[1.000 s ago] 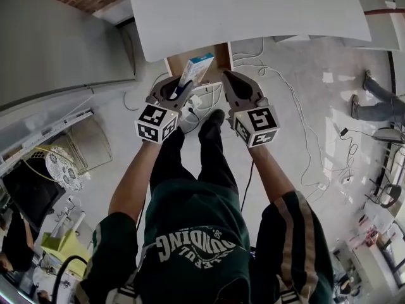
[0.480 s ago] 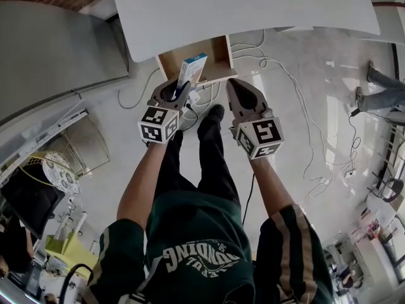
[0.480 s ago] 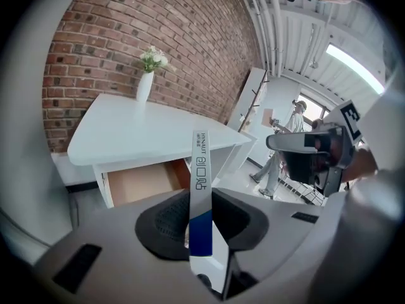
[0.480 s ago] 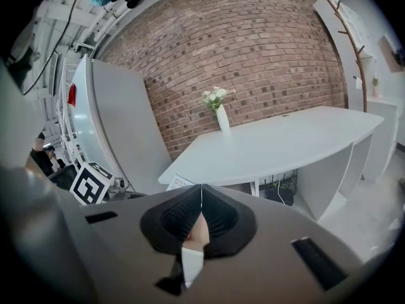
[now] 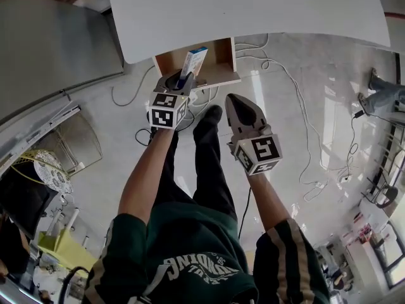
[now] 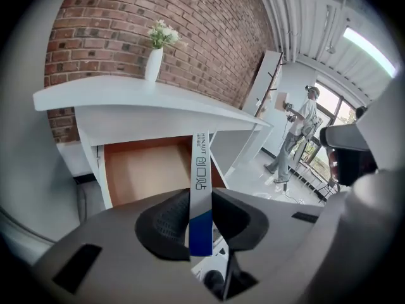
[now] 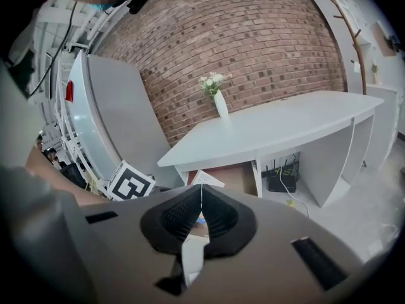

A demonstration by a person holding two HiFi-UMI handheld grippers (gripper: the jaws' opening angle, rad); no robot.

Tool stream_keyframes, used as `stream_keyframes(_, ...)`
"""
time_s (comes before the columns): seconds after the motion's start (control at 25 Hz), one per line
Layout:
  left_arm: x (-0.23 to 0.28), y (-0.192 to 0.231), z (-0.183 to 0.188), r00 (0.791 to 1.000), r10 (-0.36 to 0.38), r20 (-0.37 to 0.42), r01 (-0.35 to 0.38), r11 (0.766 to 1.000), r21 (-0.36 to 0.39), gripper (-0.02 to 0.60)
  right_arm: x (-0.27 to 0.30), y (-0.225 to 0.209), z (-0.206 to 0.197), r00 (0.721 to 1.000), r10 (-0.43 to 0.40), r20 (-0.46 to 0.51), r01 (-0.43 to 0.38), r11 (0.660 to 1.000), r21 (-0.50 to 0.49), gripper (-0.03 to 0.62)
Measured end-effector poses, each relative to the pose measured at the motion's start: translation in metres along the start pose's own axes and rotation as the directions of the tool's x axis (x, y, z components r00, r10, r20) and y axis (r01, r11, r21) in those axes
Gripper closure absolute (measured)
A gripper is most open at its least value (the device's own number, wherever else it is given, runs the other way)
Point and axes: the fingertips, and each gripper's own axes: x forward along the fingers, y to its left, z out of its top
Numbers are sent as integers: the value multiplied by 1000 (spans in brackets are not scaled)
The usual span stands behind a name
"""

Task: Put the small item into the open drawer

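The small item is a flat white-and-blue box (image 5: 193, 61) (image 6: 201, 189); my left gripper (image 5: 179, 78) (image 6: 201, 196) is shut on its blue end. In the head view the box stands upright over the front of the open wooden drawer (image 5: 218, 59) under the white desk (image 5: 240, 5). The left gripper view looks straight into the drawer (image 6: 142, 170), which shows a bare bottom. My right gripper (image 5: 233, 99) (image 7: 201, 187) hangs lower right of the drawer, shut with nothing between its pads. From the right gripper view I see the box (image 7: 205, 178) and the drawer (image 7: 237, 176).
Cables (image 5: 288, 87) trail over the pale floor right of the drawer. A grey cabinet (image 5: 50, 43) stands at the left. A white vase with flowers (image 6: 155, 56) is on the desk. A router (image 7: 281, 181) sits under the desk. A person (image 6: 294, 132) stands far off.
Both grippers have sunk and moved toward the drawer. The left one carried the box to the drawer's front; the right one trails lower and to the right.
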Motion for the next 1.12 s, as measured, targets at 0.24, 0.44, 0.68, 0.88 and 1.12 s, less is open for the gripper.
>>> stream_keyframes(0.24,30,12,11,999,29,29,-28,999,-33,483,5,-4,-9,1000,3,-19,-4,1000,-19,569)
stream_keyframes(0.44,55,21,17,998,36,51,-34,998,-50,483,10,-4,-23,999,11,-39,-11,1000,-10,569)
stream_keyframes(0.68,78,28,29,993,46,109,-38,996,-79,483,11,-11,-27,999,2,-47,-3,1000,-8,569)
stream_keyframes(0.88,90,35,33,990,51,130,-38,994,-99,483,15,-9,-27,1000,16,-25,-16,1000,-4,569)
stream_keyframes(1.12,102,41,39,988,32,150,-1,979,-203,483,16,-13,-40,999,27,-43,-27,1000,0,569)
